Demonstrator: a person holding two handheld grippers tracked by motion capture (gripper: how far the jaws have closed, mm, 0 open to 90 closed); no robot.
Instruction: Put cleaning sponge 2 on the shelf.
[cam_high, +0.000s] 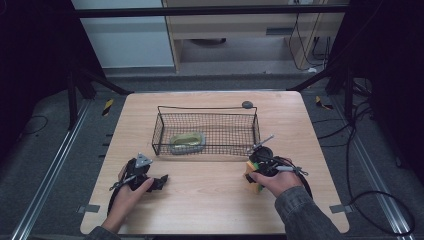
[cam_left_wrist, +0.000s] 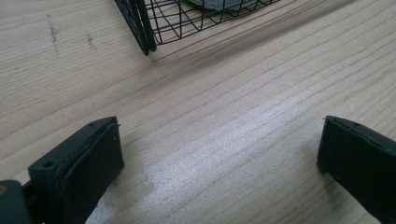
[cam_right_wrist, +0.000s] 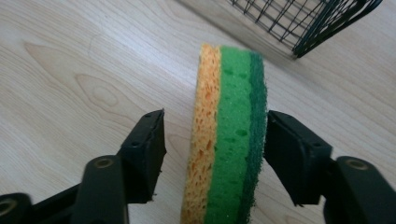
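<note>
The sponge (cam_right_wrist: 229, 135) stands on edge on the surface (cam_high: 210, 200), near the wire basket's (cam_high: 205, 131) right front corner. The right tongs (cam_right_wrist: 212, 140) straddle it, one pad touching its dark scouring face, the other apart from the orange foam: not yet clamped. Expect a light, soft, compressible body; grip across the broad faces at mid-height. The left tongs (cam_left_wrist: 219, 154) are released, empty.

free: bare table (cam_high: 200, 200) between hands | obstacle: wire basket (cam_high: 206, 129) ahead
</note>
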